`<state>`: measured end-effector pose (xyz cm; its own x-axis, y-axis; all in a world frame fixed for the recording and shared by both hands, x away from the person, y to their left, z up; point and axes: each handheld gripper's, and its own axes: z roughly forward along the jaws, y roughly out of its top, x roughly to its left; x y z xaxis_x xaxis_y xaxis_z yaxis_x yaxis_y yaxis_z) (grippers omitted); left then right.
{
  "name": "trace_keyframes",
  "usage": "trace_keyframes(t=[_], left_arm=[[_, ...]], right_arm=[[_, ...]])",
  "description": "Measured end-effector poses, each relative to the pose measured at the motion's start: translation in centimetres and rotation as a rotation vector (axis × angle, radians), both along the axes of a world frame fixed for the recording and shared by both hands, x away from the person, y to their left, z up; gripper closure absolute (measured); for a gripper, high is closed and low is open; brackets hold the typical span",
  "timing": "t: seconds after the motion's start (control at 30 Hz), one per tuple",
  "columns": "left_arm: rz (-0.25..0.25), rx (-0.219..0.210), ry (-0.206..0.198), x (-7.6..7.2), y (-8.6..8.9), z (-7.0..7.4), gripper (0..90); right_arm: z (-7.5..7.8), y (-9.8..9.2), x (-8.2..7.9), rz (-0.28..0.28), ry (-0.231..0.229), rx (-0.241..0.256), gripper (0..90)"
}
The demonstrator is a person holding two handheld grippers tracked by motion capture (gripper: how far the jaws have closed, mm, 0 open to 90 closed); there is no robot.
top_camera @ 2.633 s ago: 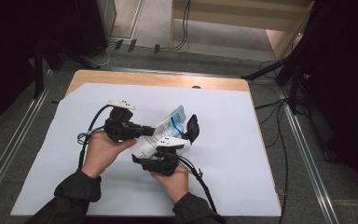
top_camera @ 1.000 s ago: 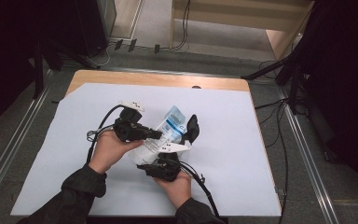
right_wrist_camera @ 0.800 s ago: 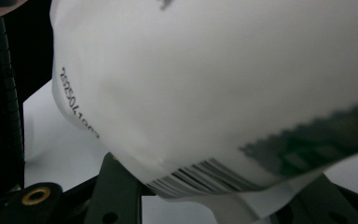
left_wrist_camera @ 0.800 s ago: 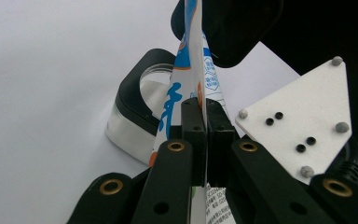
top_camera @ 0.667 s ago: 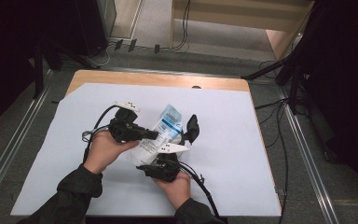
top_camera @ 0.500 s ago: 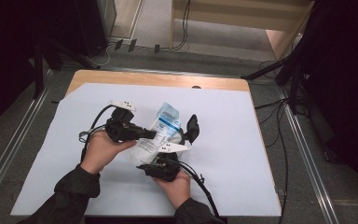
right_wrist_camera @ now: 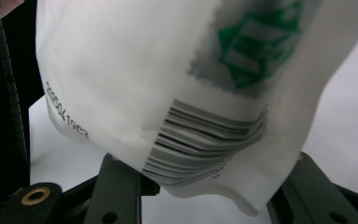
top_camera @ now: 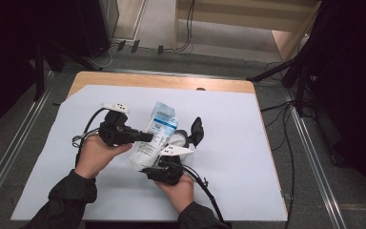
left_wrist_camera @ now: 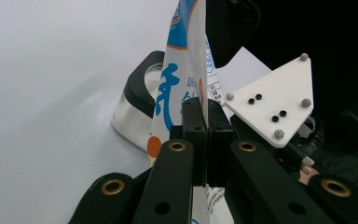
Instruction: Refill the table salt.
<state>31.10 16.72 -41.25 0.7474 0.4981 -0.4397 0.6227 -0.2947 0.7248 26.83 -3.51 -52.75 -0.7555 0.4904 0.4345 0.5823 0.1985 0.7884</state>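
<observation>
White printed pouch [top_camera: 155,135] with blue label held above pale sheet [top_camera: 248,143], just left of glass jar [top_camera: 178,138]. Left gripper [top_camera: 145,137] clamped on pouch edge; in left gripper view 2 jaws pressed together with film [left_wrist_camera: 186,74] pinched between. Right gripper [top_camera: 159,164] under pouch lower end; right gripper view has barcode panel [right_wrist_camera: 205,135] sagging between spread jaws, so whether it grips cannot be told. Black jar lid [top_camera: 198,130] hinged open, just right of jar.
</observation>
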Motion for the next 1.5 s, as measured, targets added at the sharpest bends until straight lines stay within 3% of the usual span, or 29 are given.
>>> trace_keyframes(t=[0.47, 0.87, 1.3, 1.5], left_arm=[[-0.022, 0.005, -0.031, -1.1, 1.7, 0.6, 90.0], [-0.053, 0.003, -0.026, -1.7, 2.6, 0.9, 90.0], [-0.022, -0.030, -0.060, -1.8, 3.0, 1.9, 90.0], [-0.004, -0.024, -0.076, -1.8, 3.4, 2.2, 90.0]], right_arm=[[0.2, 0.0, 0.0, -0.006, 0.007, 0.001, 60.0], [0.3, -0.3, 0.3, -0.021, 0.007, -0.002, 60.0], [1.2, -0.7, 0.2, 0.004, -0.044, -0.040, 58.5], [1.7, -1.2, -0.2, 0.021, -0.054, -0.067, 57.7]])
